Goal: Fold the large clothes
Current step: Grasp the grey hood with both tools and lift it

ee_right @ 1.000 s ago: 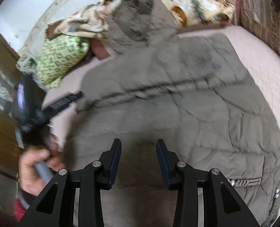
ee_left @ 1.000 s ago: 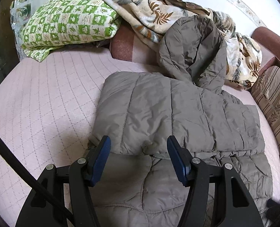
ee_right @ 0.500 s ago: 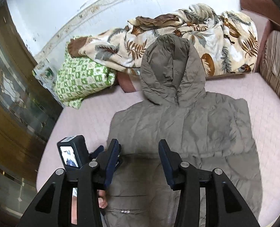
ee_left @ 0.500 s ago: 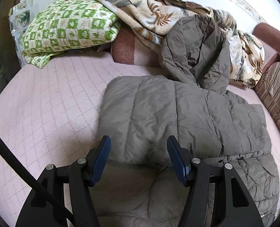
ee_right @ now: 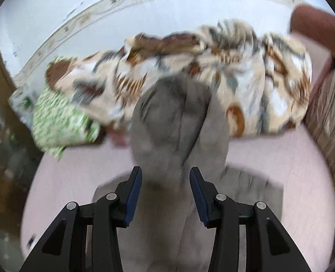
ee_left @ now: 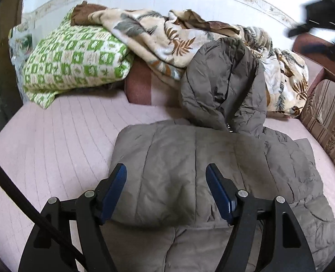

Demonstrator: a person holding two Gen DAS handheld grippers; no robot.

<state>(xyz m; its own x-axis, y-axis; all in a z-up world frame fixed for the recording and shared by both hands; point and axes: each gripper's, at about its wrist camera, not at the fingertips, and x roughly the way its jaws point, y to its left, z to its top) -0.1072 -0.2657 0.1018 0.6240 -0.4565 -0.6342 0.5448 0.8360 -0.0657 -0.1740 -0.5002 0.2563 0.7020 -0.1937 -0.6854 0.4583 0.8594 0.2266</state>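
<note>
A grey-brown padded jacket [ee_left: 190,172] is lying on the pink quilted bed [ee_left: 54,149], its body spread flat and one side folded over itself so that a thick doubled layer is sitting near the left gripper [ee_left: 166,179]. The jacket's hood [ee_left: 224,86] is propped up at the far end, leaning against a leaf-patterned blanket [ee_left: 158,34] that is bunched along the white wall. A green-and-white checked pillow [ee_left: 77,61] is lying to the left of that blanket, partly under it, and a striped cushion [ee_left: 326,122] is standing at the right edge of the bed.

The left gripper is hovering over the folded layer with its jaws opening; the blue pads [ee_left: 113,192] are standing well apart and nothing is pinched between them, the cloth only lying below.

The right wrist view is blurred. The right gripper [ee_right: 166,182] is pointing toward the hood [ee_right: 174,122], with the jacket's body under it. Its jaws are parted with a clear gap, and no cloth is caught between them. In the left wrist view a dark blurred shape [ee_left: 317,25] is showing at the upper right corner; I cannot tell what it is.
</note>
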